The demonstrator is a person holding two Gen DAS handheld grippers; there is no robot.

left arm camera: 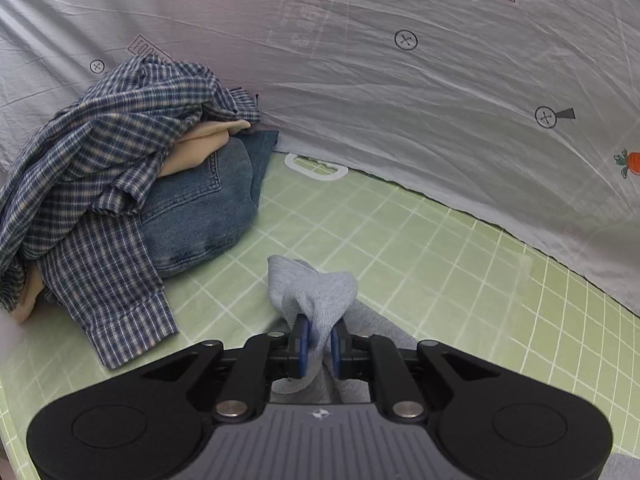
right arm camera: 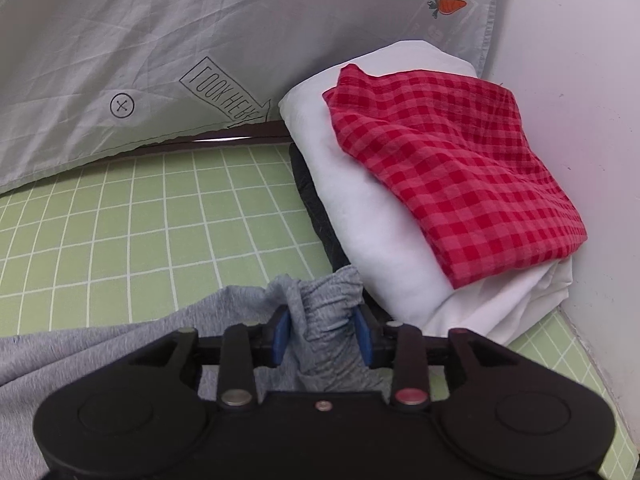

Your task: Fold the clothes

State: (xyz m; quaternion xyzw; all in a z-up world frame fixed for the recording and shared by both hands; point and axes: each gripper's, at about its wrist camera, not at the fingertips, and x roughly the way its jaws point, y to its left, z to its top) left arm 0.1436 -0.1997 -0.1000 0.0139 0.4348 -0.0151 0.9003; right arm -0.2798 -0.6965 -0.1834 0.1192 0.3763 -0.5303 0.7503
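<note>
Left gripper (left arm camera: 319, 342) and right gripper (right arm camera: 322, 330) each pinch a bunched edge of one grey knit garment (right arm camera: 100, 354) over the green grid mat (right arm camera: 120, 216): light, limp, stretchy; best held at corners or hems.

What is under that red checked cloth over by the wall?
The red checked cloth lies on a folded white cloth. A dark garment peeks out beneath that at its left edge; the rest of it is covered.
</note>
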